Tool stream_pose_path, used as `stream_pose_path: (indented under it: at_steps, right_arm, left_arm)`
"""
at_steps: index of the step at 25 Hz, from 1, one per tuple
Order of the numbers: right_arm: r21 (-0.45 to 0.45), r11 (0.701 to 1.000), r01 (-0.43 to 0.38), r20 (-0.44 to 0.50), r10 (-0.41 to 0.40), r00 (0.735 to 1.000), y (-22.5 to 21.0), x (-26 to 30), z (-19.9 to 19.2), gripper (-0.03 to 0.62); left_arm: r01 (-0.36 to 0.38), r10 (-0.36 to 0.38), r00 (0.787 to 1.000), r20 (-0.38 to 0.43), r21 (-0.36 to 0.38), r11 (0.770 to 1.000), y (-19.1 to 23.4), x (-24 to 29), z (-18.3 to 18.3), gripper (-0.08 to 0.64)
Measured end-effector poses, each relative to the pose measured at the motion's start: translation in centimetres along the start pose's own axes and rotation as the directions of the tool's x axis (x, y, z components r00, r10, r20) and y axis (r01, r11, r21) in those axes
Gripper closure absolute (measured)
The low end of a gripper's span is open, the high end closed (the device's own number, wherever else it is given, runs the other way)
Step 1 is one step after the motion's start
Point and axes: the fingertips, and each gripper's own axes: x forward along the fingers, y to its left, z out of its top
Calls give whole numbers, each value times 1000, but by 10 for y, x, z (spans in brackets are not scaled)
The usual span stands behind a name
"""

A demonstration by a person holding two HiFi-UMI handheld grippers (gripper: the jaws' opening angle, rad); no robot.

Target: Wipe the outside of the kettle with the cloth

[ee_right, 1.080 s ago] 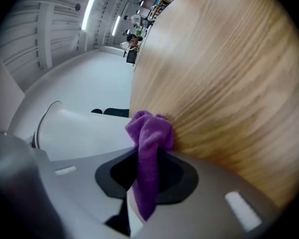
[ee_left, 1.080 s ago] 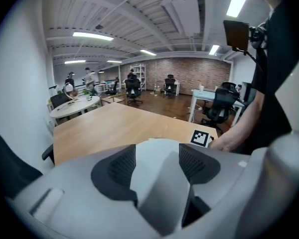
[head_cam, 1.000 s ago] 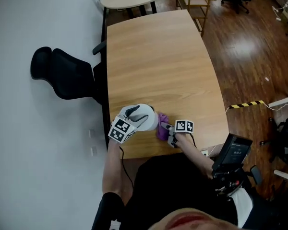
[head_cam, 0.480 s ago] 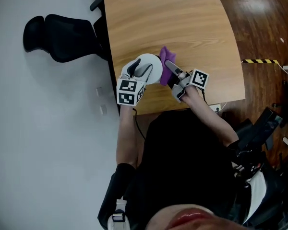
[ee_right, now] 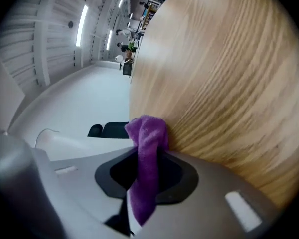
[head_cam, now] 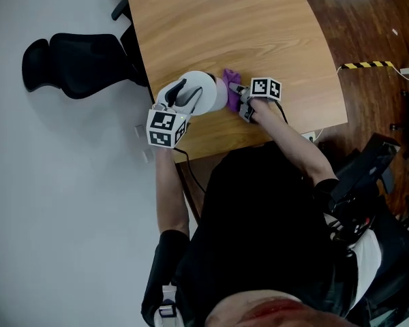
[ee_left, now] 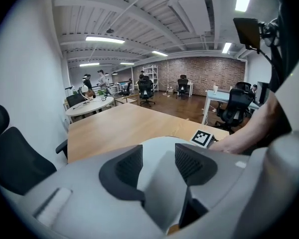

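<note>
Purple cloth [ee_right: 145,148] is pinched tight in the right tongs [head_cam: 240,98]. A fold sticks out past the tips and the tail hangs back through them. Left tongs [ee_left: 157,163] are clamped on the white kettle [head_cam: 206,91] from above. The strip between them looks like the handle [ee_left: 164,195], but that view is too close to be sure. Kettle stands on the wooden table [head_cam: 259,26], near the corner on the person's left.

Step in hand: wiping, by my read. In the head view the cloth sits against the kettle's right flank, touching or nearly so. Right tongs come in from the right, low over the table, with the kettle straight ahead of the tips. Left tongs act as the brace.

Next move, as I judge it: drag the cloth round the wall in an arc, front and back, then up toward the top. That needs steady sideways pressure from the right and a firm hold on the left, so the kettle doesn't slide or spin. The left flank sits on the brace side, so reaching it likely means turning the kettle or re-gripping. Watch the table edge: the kettle is near it, and a hard push toward the person could send it off. How much is already wiped can't be judged from here.
</note>
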Motion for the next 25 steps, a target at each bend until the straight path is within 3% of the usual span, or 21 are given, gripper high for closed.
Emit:
stream_pose_path:
  at_steps: [2, 4, 5, 7, 8, 9, 11, 13, 17, 20, 22, 23, 25]
  right_arm:
    - [-13, 1000, 14, -36, -15, 999, 2, 2, 9, 515]
    - [-64, 993, -101, -32, 100, 995, 48, -6, 31, 515]
    - [-126, 969, -210, -19, 209, 978, 87, -18, 39, 515]
    - [-255, 877, -409, -43, 412, 910, 163, -47, 35, 514]
    - [-265, 848, -459, -78, 456, 887, 188, -56, 27, 514]
    - [-227, 851, -473, -115, 459, 881, 198, -58, 16, 514]
    - [-123, 886, -448, -188, 422, 887, 183, -44, -1, 514]
    - [-109, 902, -418, -234, 385, 893, 142, -15, 2, 515]
    - [-145, 979, -145, -234, 108, 966, 37, 10, -7, 515]
    - [-172, 985, -1, -224, -38, 974, -6, 13, -15, 517]
    - [-187, 980, 61, -234, -105, 967, -26, 13, -10, 515]
    - [-206, 976, 71, -228, -118, 967, -21, 15, 5, 515]
    - [-253, 967, 24, -181, -71, 981, 34, 14, 39, 514]
  left_arm:
    - [41, -41, 999, 1, 15, 999, 9, 10, 10, 250]
    - [51, -52, 999, 16, 44, 998, 16, 15, 22, 250]
    - [47, -49, 998, 25, 64, 997, 12, 14, 19, 252]
    - [43, -47, 998, 38, 97, 994, -7, 2, 4, 252]
    - [44, -49, 998, 41, 106, 993, -17, -5, 0, 252]
    - [47, -52, 998, 42, 111, 993, -27, -12, -1, 252]
    - [53, -57, 998, 34, 121, 991, -39, -23, 2, 252]
    - [54, -59, 998, 29, 140, 989, -40, -30, 11, 252]
    - [73, -82, 996, 41, 195, 978, -48, -48, 11, 252]
    - [120, -124, 992, 6, 204, 972, -43, -47, -5, 247]
    - [137, -140, 990, 11, 149, 979, -27, -34, -10, 239]
    - [124, -130, 990, 56, 103, 987, -8, -29, -3, 239]
    - [67, -57, 973, 223, -38, 997, 47, -44, 23, 213]
